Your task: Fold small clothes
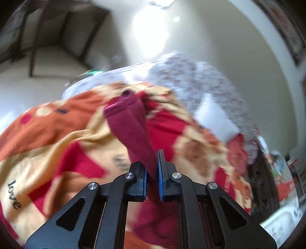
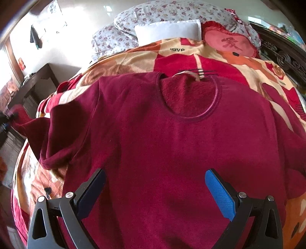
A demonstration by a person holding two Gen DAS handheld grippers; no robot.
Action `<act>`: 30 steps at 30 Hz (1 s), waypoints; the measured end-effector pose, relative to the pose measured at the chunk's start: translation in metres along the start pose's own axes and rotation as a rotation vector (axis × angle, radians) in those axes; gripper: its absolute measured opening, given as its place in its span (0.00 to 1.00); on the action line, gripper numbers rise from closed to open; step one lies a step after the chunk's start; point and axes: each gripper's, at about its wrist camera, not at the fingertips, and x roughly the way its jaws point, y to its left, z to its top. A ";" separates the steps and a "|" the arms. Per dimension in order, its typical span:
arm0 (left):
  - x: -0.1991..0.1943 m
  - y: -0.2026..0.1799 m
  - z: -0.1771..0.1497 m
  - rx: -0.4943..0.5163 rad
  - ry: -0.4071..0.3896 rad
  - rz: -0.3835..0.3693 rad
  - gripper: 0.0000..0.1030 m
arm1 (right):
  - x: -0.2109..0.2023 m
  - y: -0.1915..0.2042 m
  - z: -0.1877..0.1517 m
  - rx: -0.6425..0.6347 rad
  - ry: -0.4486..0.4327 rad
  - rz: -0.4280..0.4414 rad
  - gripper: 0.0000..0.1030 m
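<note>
Garment: a maroon sweater (image 2: 153,134) lies front-up and spread flat below me, round neckline (image 2: 191,95) at the far end.
My right gripper (image 2: 155,191): my fingers are spread wide apart above the sweater's lower body, holding nothing; whether the tips touch the fabric I cannot tell.
Left sleeve (image 2: 32,122): drawn out toward the frame's left edge, where a dark object meets its cuff; too blurred to identify.
Surface: patterned red-and-cream blanket (image 2: 191,55) under the sweater.
Far end: white pillow (image 2: 168,30), floral quilt (image 2: 153,13), red heart-shaped cushion (image 2: 227,44).

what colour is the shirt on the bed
Dark red, maroon shirt, with a paler pink neckline edge; clearest in the right wrist view.
</note>
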 end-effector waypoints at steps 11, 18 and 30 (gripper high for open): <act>0.021 -0.171 -0.107 0.318 0.203 -0.278 0.07 | -0.026 -0.053 0.003 0.090 -0.052 -0.050 1.00; 0.084 -0.202 -0.219 0.409 0.419 -0.279 0.07 | -0.032 -0.102 -0.004 0.175 -0.043 -0.100 1.00; 0.063 -0.207 -0.246 0.527 0.532 -0.271 0.54 | -0.035 -0.122 0.001 0.207 -0.063 0.001 1.00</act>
